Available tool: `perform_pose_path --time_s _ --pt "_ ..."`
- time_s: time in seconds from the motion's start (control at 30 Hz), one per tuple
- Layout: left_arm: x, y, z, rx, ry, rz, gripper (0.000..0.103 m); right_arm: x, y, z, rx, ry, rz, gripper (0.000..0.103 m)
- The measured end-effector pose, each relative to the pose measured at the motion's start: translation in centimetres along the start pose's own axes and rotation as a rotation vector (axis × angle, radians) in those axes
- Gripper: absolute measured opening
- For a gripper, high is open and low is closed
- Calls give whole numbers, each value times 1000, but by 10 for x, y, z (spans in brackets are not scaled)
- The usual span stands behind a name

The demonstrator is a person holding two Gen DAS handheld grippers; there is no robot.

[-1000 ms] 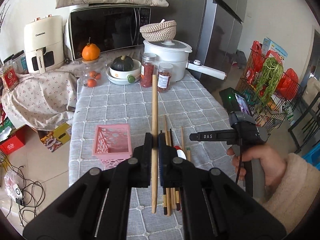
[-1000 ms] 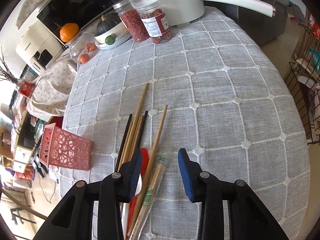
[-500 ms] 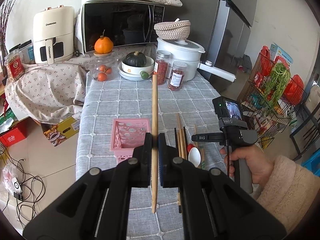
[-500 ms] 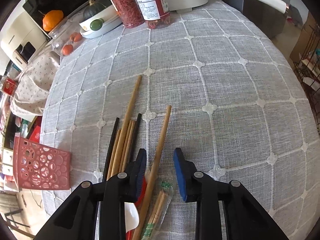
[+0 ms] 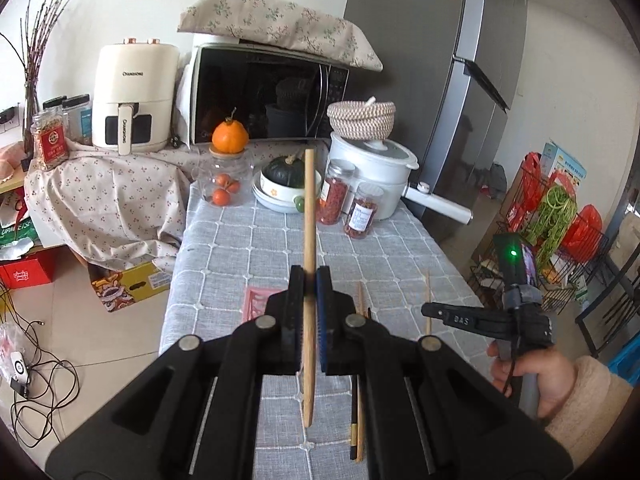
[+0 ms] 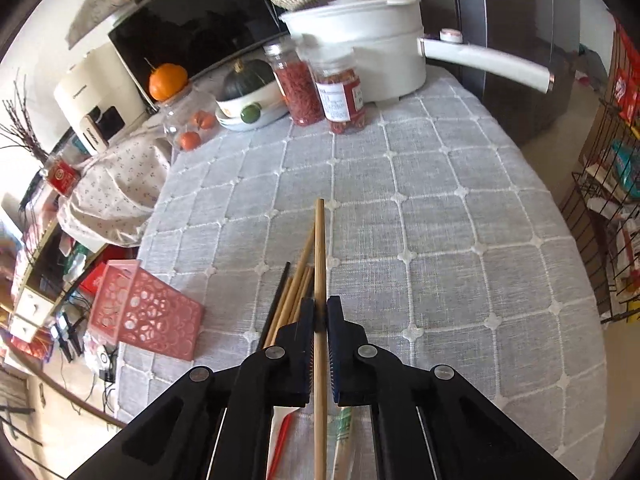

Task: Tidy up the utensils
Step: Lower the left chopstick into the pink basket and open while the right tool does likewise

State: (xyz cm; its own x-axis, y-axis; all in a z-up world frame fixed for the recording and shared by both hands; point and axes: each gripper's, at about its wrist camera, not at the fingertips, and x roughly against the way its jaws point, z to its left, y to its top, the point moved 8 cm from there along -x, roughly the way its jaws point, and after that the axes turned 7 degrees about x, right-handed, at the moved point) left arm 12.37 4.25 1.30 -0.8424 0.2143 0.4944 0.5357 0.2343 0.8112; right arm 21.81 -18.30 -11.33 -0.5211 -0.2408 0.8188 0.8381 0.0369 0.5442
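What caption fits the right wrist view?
Right hand-held gripper shut on a wooden chopstick above the remaining chopsticks, pink basket nearby.

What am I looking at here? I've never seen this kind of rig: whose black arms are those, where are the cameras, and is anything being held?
There is no robot. A person holds a handheld claw in each hand, and each claw carries a fisheye camera looking forward along its two fingers.

In the left wrist view, the left claw is shut on a long wooden chopstick. To the right you see the person's right hand gripping the other tool.

In the right wrist view, the right claw has just closed on another wooden chopstick.

On the grey checked tablecloth lie a bundle of loose chopsticks and a pink basket tipped on its side. Jars, a bowl and a white pot stand at the far end.
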Motion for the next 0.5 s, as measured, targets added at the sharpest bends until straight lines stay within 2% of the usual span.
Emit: perform_pose_path --time_s 0.23,0.33,0.4,0.5 --pt "29 33 -10 -36 -11 -254 7 73 12 24 42 40 -139 6" --pt "30 41 -10 -53 2 -338 7 100 19 39 75 51 -206 6" --pt "24 43 -8 -61 27 -373 7 112 24 48 90 60 -243 6" --pt "10 43 3 -18 43 -387 7 128 30 59 108 68 -292 6"
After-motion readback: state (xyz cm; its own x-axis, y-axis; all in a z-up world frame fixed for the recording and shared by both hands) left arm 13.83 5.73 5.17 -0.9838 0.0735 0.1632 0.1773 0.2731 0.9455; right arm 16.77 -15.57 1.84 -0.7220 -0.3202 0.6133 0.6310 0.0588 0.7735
